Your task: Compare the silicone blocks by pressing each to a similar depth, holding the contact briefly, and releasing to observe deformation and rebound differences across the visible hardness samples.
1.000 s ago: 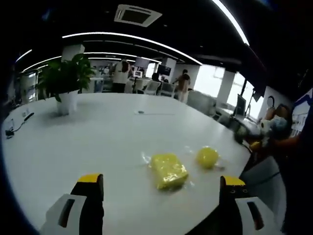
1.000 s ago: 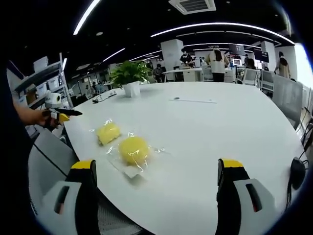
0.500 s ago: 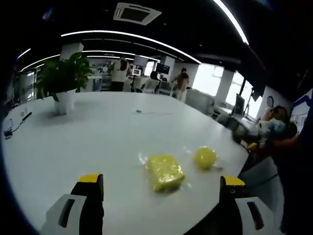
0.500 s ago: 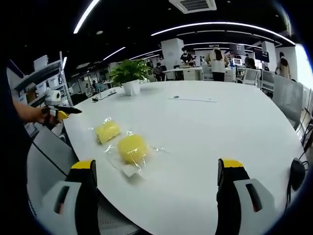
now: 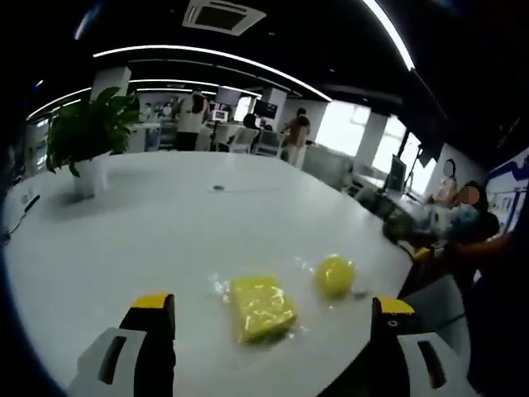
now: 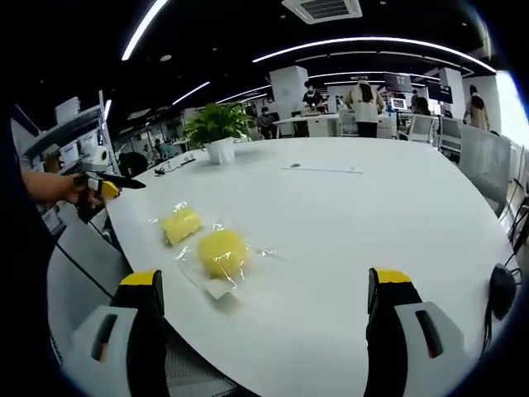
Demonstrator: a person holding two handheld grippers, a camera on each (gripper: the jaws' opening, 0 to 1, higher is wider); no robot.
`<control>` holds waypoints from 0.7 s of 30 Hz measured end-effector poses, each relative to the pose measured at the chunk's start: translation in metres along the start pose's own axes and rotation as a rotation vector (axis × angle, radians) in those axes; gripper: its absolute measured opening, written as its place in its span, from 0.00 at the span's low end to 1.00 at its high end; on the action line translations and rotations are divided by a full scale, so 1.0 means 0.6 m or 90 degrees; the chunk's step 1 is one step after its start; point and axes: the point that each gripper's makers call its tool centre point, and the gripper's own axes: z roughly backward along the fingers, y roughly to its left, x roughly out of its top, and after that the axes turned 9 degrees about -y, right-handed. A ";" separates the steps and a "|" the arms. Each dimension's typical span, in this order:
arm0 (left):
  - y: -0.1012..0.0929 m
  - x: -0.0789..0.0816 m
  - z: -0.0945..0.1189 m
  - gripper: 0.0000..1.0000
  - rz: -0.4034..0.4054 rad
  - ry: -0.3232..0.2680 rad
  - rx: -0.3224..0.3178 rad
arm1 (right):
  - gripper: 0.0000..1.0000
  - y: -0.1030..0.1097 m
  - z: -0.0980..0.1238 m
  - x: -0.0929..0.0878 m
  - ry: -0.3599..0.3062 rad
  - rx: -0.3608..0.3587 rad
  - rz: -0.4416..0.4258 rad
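Two yellow silicone blocks in clear wrap lie near the edge of a white table [image 5: 124, 240]. The rectangular block [image 5: 260, 308] rests just beyond my left gripper [image 5: 273, 304], which hovers open and short of it, holding nothing. To its right lies the round block [image 5: 334, 275]. In the right gripper view the round block [image 6: 221, 252] is the nearer one, with the rectangular block [image 6: 180, 223] behind it to the left. My right gripper [image 6: 269, 279] is open and empty, back from both blocks. A hand holds the left gripper [image 6: 106, 184] off the table's left edge.
A potted plant [image 5: 83, 141] [image 6: 216, 132] stands far back on the table. A small item [image 6: 295, 165] lies mid-table and a dark object [image 6: 500, 291] at its right edge. A chair [image 6: 83, 256] is beside the table. People stand at desks behind.
The left gripper view has shifted, so the blocks appear lower and further left. In the right gripper view the left gripper has risen slightly. The blocks themselves have not moved.
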 end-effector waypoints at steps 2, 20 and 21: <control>-0.007 0.002 -0.008 1.00 0.003 0.008 -0.007 | 0.97 -0.003 0.000 0.002 -0.002 -0.004 -0.005; -0.048 0.035 -0.083 1.00 0.067 0.035 -0.048 | 0.96 0.005 -0.001 0.007 -0.015 -0.008 -0.010; -0.049 0.034 -0.086 1.00 0.068 0.039 -0.051 | 0.96 0.005 0.000 0.004 -0.012 -0.006 -0.007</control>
